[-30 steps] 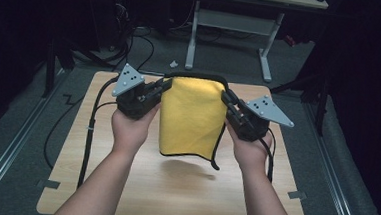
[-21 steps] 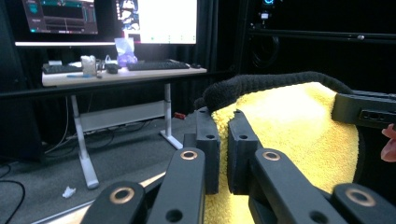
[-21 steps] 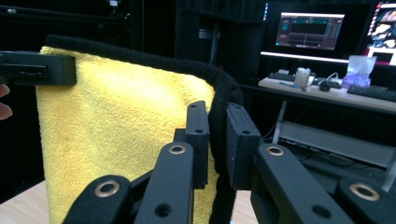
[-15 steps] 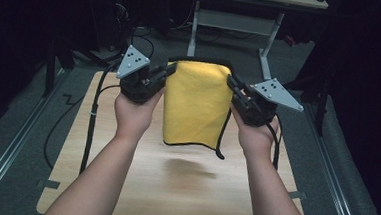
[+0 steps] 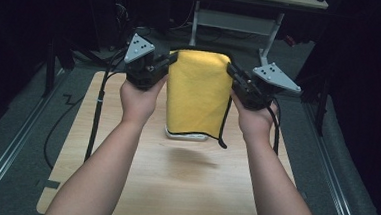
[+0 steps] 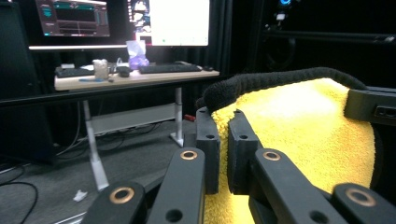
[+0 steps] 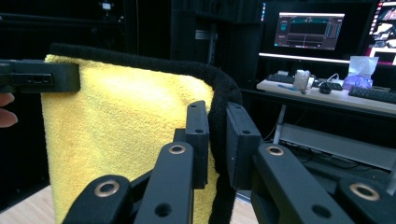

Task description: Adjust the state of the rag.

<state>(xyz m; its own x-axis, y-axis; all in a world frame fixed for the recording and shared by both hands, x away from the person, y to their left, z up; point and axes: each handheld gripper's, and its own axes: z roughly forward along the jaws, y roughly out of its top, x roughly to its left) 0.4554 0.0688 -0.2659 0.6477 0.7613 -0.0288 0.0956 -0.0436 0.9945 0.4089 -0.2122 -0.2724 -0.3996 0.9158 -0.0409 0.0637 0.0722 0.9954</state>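
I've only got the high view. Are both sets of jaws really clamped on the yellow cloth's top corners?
Observer: Yes. Left gripper view: the left gripper pinches the yellow cloth just under its black hem.
Operator: Right side?
Observer: The right gripper is shut on the hem itself at the corner.
Operator: Anything behind the cloth?
Observer: A desk with keyboards and lit monitors.

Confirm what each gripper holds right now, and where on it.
Both hold the yellow towel: the left gripper is clamped on its upper left corner, the right gripper on its black-trimmed upper right corner. It hangs above the table.
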